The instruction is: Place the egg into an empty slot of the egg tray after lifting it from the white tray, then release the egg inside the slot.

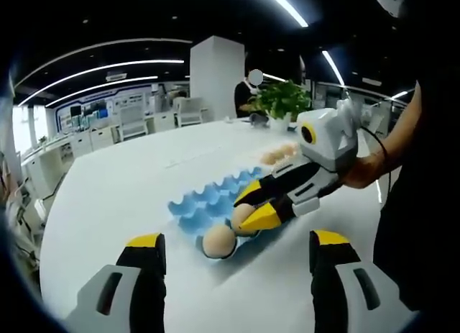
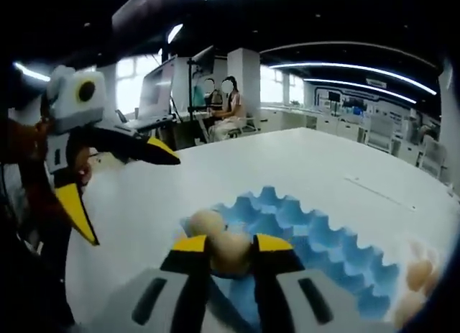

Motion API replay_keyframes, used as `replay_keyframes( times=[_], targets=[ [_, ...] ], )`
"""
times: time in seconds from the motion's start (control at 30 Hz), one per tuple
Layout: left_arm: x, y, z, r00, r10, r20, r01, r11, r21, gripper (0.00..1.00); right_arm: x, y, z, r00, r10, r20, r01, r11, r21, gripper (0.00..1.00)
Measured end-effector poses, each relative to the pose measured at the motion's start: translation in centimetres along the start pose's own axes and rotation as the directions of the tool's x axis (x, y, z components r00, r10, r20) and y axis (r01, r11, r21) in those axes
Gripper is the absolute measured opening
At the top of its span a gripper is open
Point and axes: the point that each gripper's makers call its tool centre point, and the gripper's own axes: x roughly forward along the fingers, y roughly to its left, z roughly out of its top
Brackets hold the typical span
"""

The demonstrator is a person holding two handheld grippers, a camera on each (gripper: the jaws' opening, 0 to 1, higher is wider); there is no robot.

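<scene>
A blue egg tray (image 1: pixel 205 202) lies on the white table (image 1: pixel 122 196). My right gripper (image 1: pixel 248 212) comes in from the right, shut on a tan egg (image 1: pixel 241 216) low over the tray's near end. In the right gripper view the same egg (image 2: pixel 231 252) sits between my right gripper's (image 2: pixel 231 244) yellow-tipped jaws, over the blue tray (image 2: pixel 323 239). A second egg (image 1: pixel 219 241) rests in the slot beside it (image 2: pixel 207 221). My left gripper (image 1: pixel 237 239) stands open and holds nothing, just short of the tray; the right gripper view shows the left gripper (image 2: pixel 128 194) at the left.
More eggs (image 1: pixel 277 155) lie beyond the tray's far end, and these spare eggs (image 2: pixel 418 275) appear at the right edge; their white tray blends into the table. A potted plant (image 1: pixel 279 99) stands at the back. The person's arm (image 1: pixel 392 149) is on the right.
</scene>
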Motion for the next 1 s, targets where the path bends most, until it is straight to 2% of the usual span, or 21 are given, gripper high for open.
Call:
replay_keyframes(
  times=[0.03, 0.33, 0.77, 0.9, 1.0],
  targets=[
    [0.0, 0.0, 0.0, 1.000, 0.000, -0.002, 0.000, 1.000, -0.001, 0.81, -0.1, -0.1, 0.2, 1.000, -0.004, 0.014, 0.004, 1.000, -0.001, 0.23],
    [0.0, -0.1, 0.1, 1.000, 0.001, -0.001, -0.001, 1.000, 0.004, 0.81, -0.5, 0.2, -0.2, 1.000, 0.002, 0.015, -0.001, 0.999, -0.035, 0.24],
    [-0.2, -0.6, 0.2, 1.000, -0.007, -0.001, 0.007, 1.000, 0.016, 0.81, -2.2, -0.3, -1.0, 0.999, -0.027, 0.019, 0.028, 1.000, -0.015, 0.23],
    [-0.2, -0.7, 0.5, 1.000, -0.005, 0.007, 0.005, 1.000, 0.022, 0.81, -3.7, -0.8, 0.0, 0.998, -0.044, 0.053, 0.044, 0.999, -0.005, 0.22],
    [-0.2, -0.8, 0.4, 1.000, -0.007, 0.005, 0.007, 1.000, 0.018, 0.81, -4.7, -1.5, 0.0, 0.996, -0.065, 0.056, 0.065, 0.998, 0.003, 0.22]
  ],
)
